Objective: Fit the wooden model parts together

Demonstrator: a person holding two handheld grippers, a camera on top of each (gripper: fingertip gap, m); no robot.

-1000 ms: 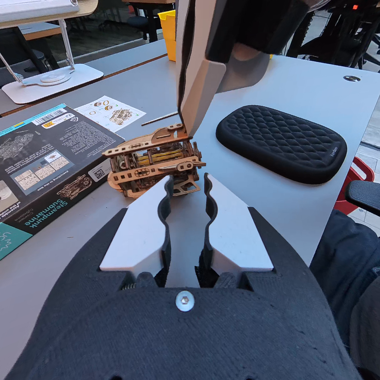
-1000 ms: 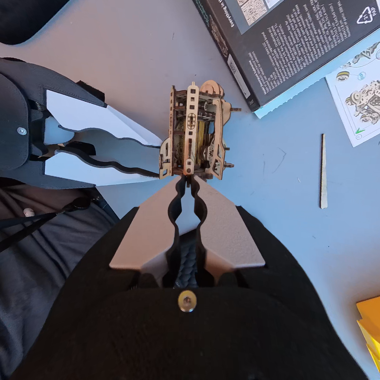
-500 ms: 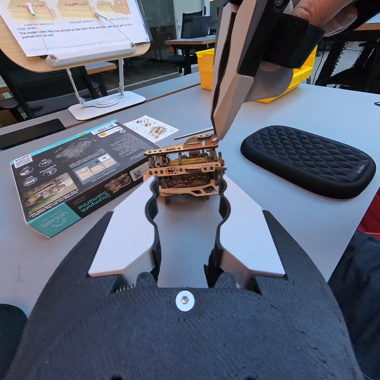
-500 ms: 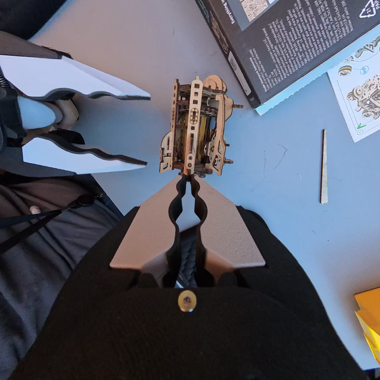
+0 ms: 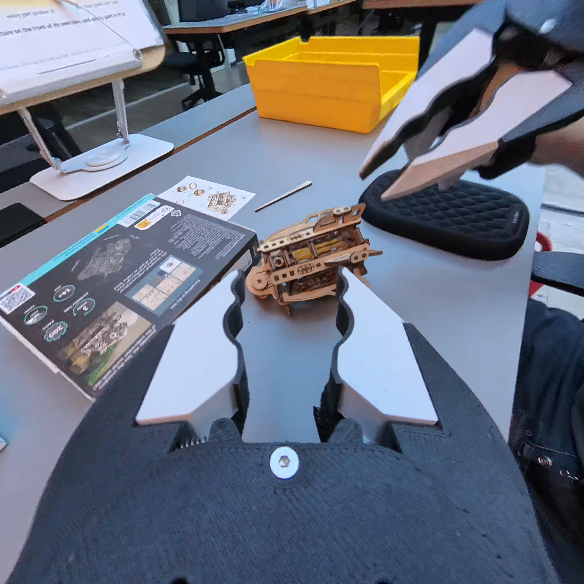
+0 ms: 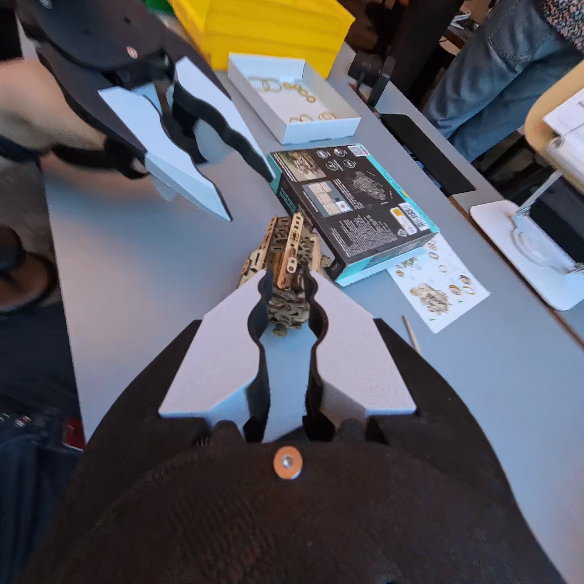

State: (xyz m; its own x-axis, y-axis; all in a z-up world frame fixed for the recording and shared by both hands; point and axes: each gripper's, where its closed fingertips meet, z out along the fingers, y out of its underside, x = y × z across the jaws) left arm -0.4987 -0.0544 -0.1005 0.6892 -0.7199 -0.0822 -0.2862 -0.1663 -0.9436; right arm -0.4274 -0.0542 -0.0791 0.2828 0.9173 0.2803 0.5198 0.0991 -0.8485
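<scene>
The wooden model (image 5: 303,268), a small laser-cut vehicle frame with yellow bands inside, stands free on the grey table (image 5: 426,316). My left gripper (image 5: 290,278) is open and empty, its tips just short of the model on either side. My right gripper (image 5: 374,186) is open and empty, raised above and to the right of the model, over the black pad. In the right wrist view the model (image 6: 290,249) shows beyond and between the tips of my right gripper (image 6: 287,274). I cannot see them touch it. The left gripper (image 6: 249,197) hovers at the upper left.
A black kit box (image 5: 126,275) lies left of the model, with a picture sheet (image 5: 215,197) and a thin wooden stick (image 5: 284,196) behind. A quilted black pad (image 5: 458,221) lies right. A yellow bin (image 5: 322,91), a white tray (image 6: 316,134) of rings and a document stand (image 5: 101,164) stand farther back.
My right gripper has let go of the model's top tab, opened and lifted away to the right. My left gripper has opened wider and drawn back. The model now rests on the table.
</scene>
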